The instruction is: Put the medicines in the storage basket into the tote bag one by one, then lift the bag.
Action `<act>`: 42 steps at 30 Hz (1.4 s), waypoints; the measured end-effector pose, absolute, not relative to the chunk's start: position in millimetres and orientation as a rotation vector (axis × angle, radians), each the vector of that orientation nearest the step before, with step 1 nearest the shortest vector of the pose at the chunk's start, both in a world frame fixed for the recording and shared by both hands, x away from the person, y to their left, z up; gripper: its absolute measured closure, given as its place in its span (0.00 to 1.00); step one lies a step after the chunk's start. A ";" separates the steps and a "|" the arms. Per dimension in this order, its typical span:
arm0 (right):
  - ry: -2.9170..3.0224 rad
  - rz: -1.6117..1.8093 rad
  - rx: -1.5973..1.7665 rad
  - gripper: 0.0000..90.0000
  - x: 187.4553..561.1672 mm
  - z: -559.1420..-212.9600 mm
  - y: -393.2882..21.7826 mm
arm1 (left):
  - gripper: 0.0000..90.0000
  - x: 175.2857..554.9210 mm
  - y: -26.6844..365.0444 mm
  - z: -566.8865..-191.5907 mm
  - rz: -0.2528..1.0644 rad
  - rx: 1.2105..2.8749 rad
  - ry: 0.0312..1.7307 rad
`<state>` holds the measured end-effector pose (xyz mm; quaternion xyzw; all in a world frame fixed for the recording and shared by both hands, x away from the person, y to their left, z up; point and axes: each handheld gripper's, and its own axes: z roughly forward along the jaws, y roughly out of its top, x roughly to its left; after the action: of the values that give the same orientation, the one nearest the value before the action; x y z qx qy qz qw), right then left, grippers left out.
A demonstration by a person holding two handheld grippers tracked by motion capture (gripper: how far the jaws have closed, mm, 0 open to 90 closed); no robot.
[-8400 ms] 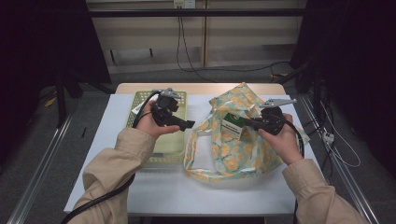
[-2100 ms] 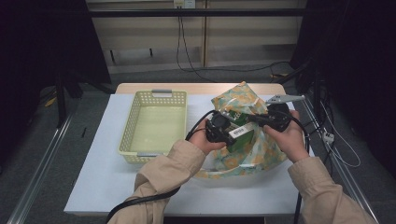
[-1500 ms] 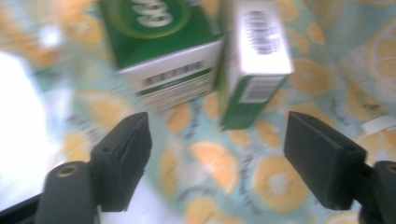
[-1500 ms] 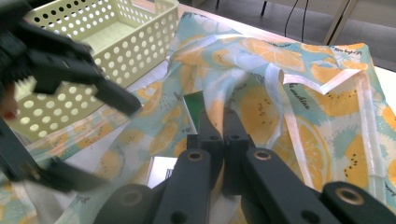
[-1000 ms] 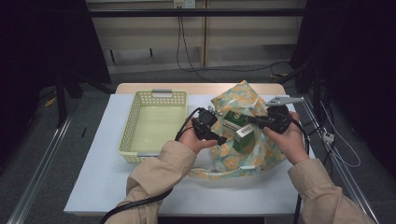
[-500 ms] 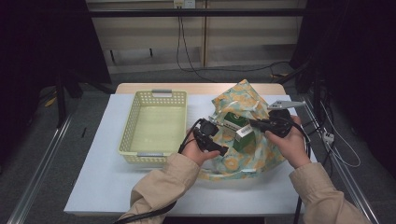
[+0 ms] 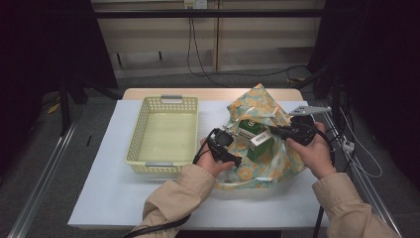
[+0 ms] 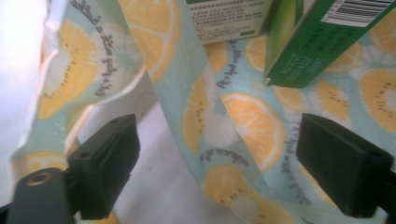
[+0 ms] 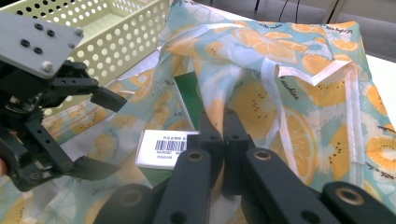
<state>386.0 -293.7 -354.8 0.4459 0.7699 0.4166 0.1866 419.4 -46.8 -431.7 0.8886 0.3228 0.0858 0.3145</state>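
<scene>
Fruit-print bag (image 8: 243,116) strap between wide-apart jaws, green box (image 8: 322,46) beyond

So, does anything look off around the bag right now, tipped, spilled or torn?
One thing: the green box leans tilted, barcode end up, half out of the fruit-print bag beside a second box. The right gripper is shut on the bag's edge; the left gripper is open. No spill or tear is visible.

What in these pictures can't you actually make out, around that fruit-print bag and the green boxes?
- Left gripper view: the green box is cut off by the top edge, its label blurred.
- Right gripper view: the barcode box is partly hidden behind the right gripper, which is shut on the bag.
- High view: box print too small; the bag's inside is hidden by cloth folds; the left gripper stands open.
</scene>
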 end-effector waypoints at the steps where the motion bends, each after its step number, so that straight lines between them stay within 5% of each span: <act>1: 2.170 1.169 1.254 1.00 386.1 -354.9 -293.6 | 0.16 419.2 -47.6 -432.3 0.250 2.345 0.867; 10: 2.174 1.169 1.252 1.00 386.8 -355.5 -292.4 | 0.26 426.8 -47.0 -441.6 0.186 2.318 0.908; 17: 2.173 1.169 1.252 1.00 386.7 -356.1 -291.7 | 0.74 423.2 -47.5 -442.9 0.121 2.322 0.934; 22: 2.168 1.180 1.254 1.00 387.7 -356.4 -291.6 | 0.99 422.4 -46.1 -431.6 0.080 2.296 0.927; 42: 2.138 1.217 1.231 1.00 393.4 -337.6 -291.4 | 1.00 434.3 -29.3 -348.2 -0.016 2.153 0.938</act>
<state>393.4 -291.4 -337.6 0.4389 0.7624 0.4340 0.1943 434.3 -29.3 -348.2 0.8456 0.3685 -0.0063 0.3862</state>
